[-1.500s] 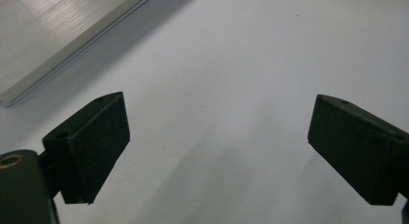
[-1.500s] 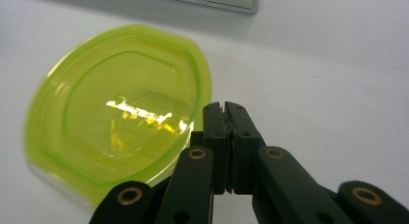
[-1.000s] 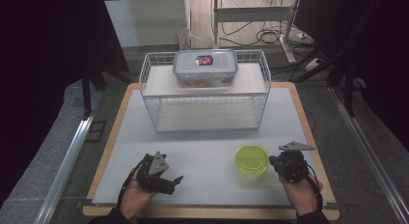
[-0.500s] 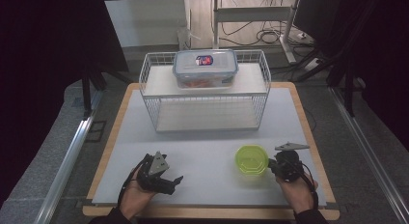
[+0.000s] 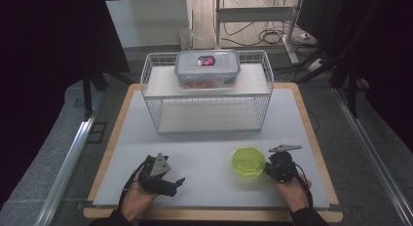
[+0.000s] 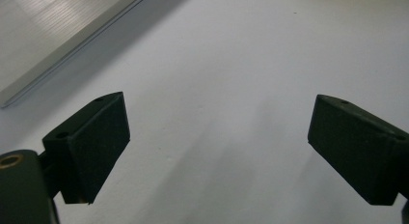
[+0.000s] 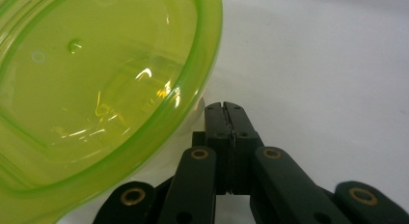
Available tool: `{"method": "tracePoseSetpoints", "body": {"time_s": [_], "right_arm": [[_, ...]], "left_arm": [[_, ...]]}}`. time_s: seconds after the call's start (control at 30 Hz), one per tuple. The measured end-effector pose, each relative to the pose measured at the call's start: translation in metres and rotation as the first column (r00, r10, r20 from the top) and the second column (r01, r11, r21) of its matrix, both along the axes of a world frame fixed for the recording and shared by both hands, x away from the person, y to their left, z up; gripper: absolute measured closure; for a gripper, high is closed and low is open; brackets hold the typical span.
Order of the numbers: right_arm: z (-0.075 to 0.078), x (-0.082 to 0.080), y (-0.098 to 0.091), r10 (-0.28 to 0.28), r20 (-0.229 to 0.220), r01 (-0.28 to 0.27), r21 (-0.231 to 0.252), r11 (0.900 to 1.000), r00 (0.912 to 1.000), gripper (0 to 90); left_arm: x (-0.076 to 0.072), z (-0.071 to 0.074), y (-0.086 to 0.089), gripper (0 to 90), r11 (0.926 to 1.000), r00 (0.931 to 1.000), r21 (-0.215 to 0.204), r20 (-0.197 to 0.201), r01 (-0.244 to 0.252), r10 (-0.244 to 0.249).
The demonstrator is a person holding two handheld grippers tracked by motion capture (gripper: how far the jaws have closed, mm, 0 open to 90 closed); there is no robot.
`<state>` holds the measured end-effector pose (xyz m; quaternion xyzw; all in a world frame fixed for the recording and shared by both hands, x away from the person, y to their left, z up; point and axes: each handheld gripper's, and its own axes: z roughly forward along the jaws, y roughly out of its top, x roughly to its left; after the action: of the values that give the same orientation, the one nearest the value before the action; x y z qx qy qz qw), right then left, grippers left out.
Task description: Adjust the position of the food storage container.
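While sinking since before, right gripper [image 7: 226, 108] jaws closed, empty, beside green bowl [image 5: 248, 161] | left gripper [image 6: 217, 142] wide, empty

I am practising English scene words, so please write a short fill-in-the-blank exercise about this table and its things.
1. The bowl beside the right hand-held gripper is ____ in colour.
2. The jaws of the right hand-held gripper are ____.
3. The lidded box stands on top of the white wire ____.
4. The jaws of the left hand-held gripper stand ____.

Missing words: green; shut; rack; open
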<state>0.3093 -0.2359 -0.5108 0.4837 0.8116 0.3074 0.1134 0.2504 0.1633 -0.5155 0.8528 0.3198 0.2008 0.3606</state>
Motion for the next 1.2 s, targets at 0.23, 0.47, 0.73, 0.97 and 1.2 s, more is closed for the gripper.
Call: {"method": "tracePoseSetpoints", "body": {"time_s": [0.23,0.47,0.73,0.97,1.2], "right_arm": [[-0.004,0.003,0.014,0.047,0.006,-0.047,0.001,0.9989,0.9989,89.8],[-0.005,0.01,0.037,0.09,0.009,-0.09,-0.001,0.996,0.9959,89.8],[-0.008,0.019,0.068,0.144,0.017,-0.144,-0.005,0.9896,0.9895,89.8],[-0.008,0.027,0.083,0.167,0.023,-0.167,-0.013,0.986,0.9857,89.7],[0.003,0.017,0.056,0.138,0.049,-0.137,-0.019,0.9904,0.9893,89.7]], "left_arm": [[0.001,0.001,0.003,7.4,0.9999,0.9999,0.001,0.0,-0.01,0.01],[0.001,0.001,0.005,7.4,0.9999,0.9999,-0.001,0.002,-0.016,0.016],[0.001,0.002,0.007,7.4,0.9998,0.9998,-0.005,0.001,-0.021,0.021],[0.001,0.002,0.007,7.4,0.9998,0.9998,-0.002,0.004,-0.02,0.02],[0.001,0.002,0.008,7.4,0.9998,0.9998,-0.005,0.002,-0.022,0.022]]}}
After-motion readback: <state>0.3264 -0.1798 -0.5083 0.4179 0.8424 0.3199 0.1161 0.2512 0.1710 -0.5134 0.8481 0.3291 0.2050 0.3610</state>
